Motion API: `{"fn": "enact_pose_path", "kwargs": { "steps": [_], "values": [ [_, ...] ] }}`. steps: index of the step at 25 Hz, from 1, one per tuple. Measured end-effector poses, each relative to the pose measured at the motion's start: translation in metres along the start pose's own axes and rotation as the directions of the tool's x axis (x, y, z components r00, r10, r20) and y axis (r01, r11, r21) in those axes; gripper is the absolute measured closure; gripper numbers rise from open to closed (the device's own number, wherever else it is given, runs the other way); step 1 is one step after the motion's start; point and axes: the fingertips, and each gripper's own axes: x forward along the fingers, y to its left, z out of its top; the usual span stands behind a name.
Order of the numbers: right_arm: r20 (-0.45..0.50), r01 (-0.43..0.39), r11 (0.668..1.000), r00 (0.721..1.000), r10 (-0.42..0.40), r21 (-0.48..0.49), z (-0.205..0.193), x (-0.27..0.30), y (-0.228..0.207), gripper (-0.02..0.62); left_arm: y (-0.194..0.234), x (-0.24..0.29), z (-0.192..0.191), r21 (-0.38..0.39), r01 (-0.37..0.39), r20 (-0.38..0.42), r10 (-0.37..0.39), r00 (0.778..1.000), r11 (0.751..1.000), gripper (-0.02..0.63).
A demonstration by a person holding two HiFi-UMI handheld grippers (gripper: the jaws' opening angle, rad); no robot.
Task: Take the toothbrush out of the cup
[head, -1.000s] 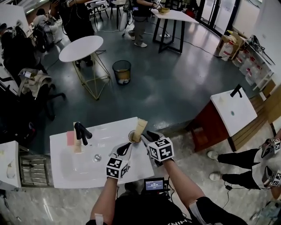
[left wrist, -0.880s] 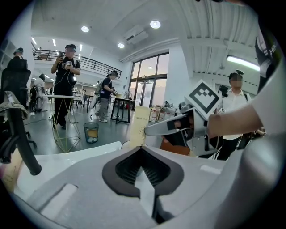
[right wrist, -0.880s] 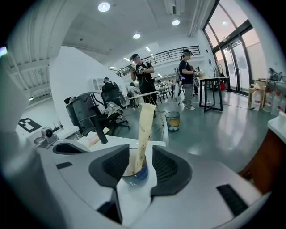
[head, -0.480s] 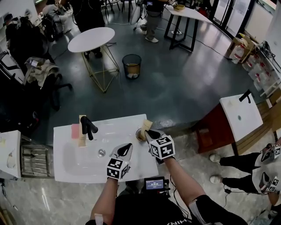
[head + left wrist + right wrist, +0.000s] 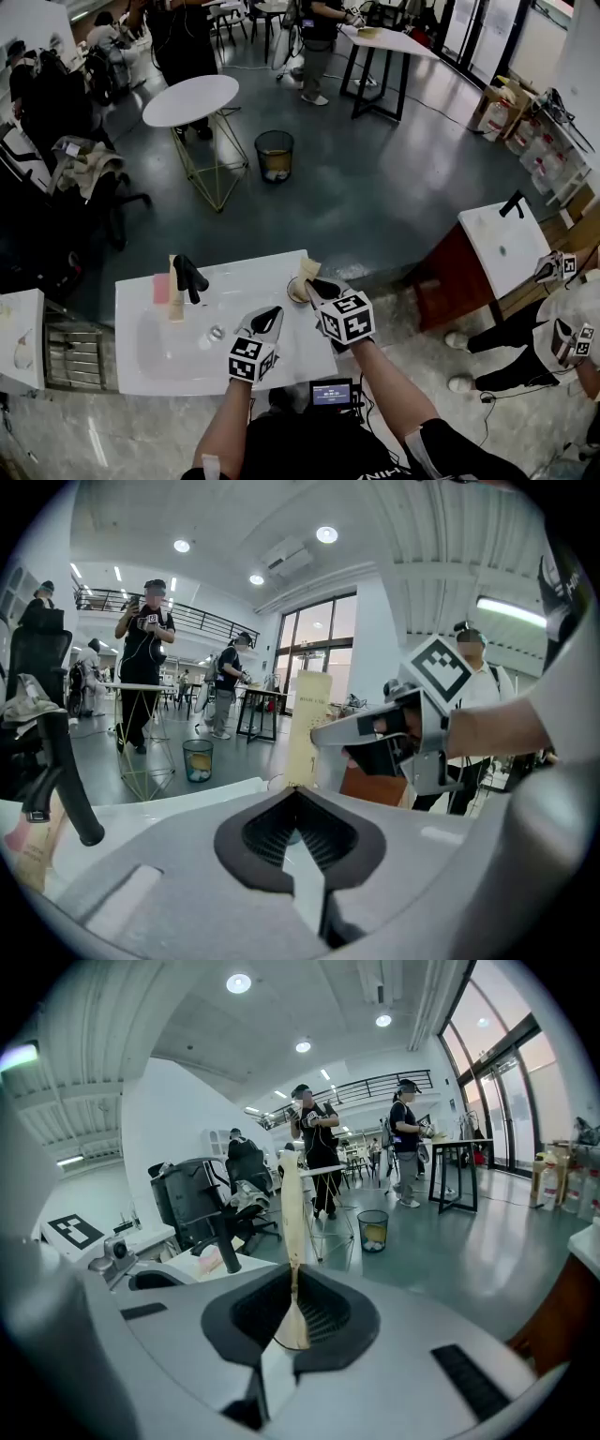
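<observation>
**Fingers.** The right gripper (image 5: 292,1271) has just been closing its jaws. They now pinch the toothbrush (image 5: 290,1206), a flat beige wrapped strip that stands upright between the pads. The left gripper (image 5: 298,797) has its jaws together with nothing between them.

**Task item.** In the head view, just below centre frame, the toothbrush (image 5: 307,271) rises from the cup (image 5: 295,292). The right gripper (image 5: 316,285) meets it at the cup's right side. The toothbrush's lower end is at the cup's mouth, and I cannot tell whether it has cleared the rim. The left gripper (image 5: 270,317) hovers over the basin, just left of and below the cup.

**Containers.** The cup stands on the upper right corner of the white sink counter (image 5: 244,277). A waste bin (image 5: 275,155) at upper centre holds yellowish rubbish. Cardboard boxes (image 5: 494,105) sit at upper right.

**Surface.**
- The counter has a sunken basin with a drain (image 5: 216,332).
- A black faucet (image 5: 189,276) stands at the counter's upper left.
- A pink item (image 5: 160,289) lies just beside the faucet.

**Room.**
- The floor is dark grey.
- A round white table (image 5: 192,100) on gold wire legs stands at upper left.
- A white table with black legs (image 5: 386,41) stands at the top, with people around it.
- Chairs draped with clothes (image 5: 86,167) are at far left.
- A second white sink (image 5: 502,246) on a red-brown cabinet is at right.
- Another person with marker-cube grippers is at the right edge.
</observation>
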Motion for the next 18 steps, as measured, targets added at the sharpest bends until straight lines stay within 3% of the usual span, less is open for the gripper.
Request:
{"fn": "enact_pose_path", "kwargs": {
  "steps": [10,14,18],
  "values": [
    [0.157,0.013,1.0,0.988,-0.011,-0.009,0.056,-0.048,0.01,0.568,-0.013,-0.001,0.009,0.023,0.032,0.021,-0.032,0.999,0.999,0.597],
    [0.208,0.062,0.998,0.976,-0.059,-0.011,0.07,-0.069,0.0,0.568,-0.018,0.001,0.012,0.031,0.044,0.027,-0.045,0.999,0.999,0.597],
    [0.196,0.121,0.992,0.974,-0.114,-0.026,0.063,-0.083,-0.015,0.568,-0.024,0.005,0.013,0.036,0.057,0.029,-0.058,0.998,0.998,0.597]
  ]
}}
